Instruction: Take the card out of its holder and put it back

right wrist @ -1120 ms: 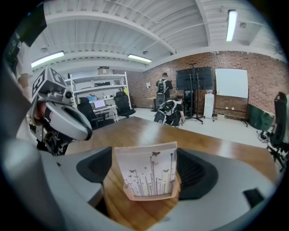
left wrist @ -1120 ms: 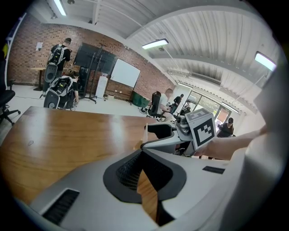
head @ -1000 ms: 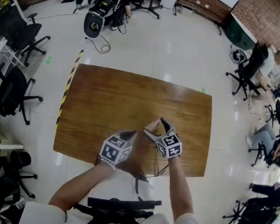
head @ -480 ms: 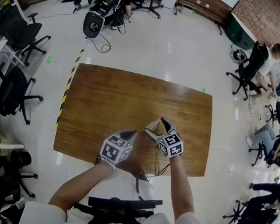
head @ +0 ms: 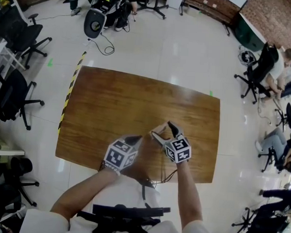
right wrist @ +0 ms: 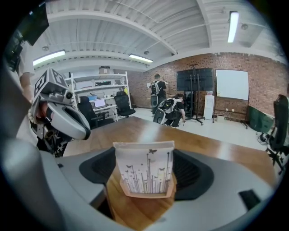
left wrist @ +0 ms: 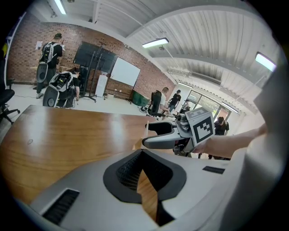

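A white card (right wrist: 144, 168) printed with butterflies and grass stems stands upright in a low tan holder (right wrist: 146, 193) on the wooden table (head: 112, 101). My right gripper (right wrist: 144, 173) has its jaws wide on either side of the card. They have just been closing, and the pads stand right at its side edges. The card is unbent. In the head view the right gripper (head: 161, 129) sits near the table's front with the card (head: 158, 128) between its fingers. My left gripper (head: 135, 139) rests just left of it, with only a thin slit between its jaws (left wrist: 143, 175) and nothing in them.
Yellow-black tape (head: 71, 91) runs along the table's left edge. A thin cable (head: 156, 180) hangs over the front edge. Office chairs (head: 14, 95) stand to the left. Seated people (head: 271, 67) are at the right, and a round black device (head: 94, 24) is on the floor beyond.
The right gripper's jaws look slightly narrower round the card. Both hands keep their place.
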Tool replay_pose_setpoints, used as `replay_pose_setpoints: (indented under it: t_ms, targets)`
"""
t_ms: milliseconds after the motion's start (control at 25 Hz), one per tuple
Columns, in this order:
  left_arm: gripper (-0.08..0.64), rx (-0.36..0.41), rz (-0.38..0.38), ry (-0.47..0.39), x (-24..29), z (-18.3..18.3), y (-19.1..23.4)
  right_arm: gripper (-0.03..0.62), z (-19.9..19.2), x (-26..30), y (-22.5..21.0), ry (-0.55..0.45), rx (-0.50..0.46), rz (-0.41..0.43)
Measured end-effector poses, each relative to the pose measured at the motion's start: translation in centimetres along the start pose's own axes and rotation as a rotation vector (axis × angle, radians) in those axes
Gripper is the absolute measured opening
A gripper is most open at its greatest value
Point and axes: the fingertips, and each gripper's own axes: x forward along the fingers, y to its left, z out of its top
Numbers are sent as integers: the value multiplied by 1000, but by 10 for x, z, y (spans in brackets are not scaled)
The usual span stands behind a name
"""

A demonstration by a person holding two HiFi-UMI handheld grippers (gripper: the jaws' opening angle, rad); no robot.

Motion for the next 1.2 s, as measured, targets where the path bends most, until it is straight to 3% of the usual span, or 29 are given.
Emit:
replay_pose_setpoints:
  t_ms: [360,1200]
  targets:
    - [-9,4,-8,0,-2,1,0,419,7,-3,-1,-11,-1,-9]
    - [-8,15,-45,-39,-19,5,-1,417,74,-44,14,-132,-16,-39]
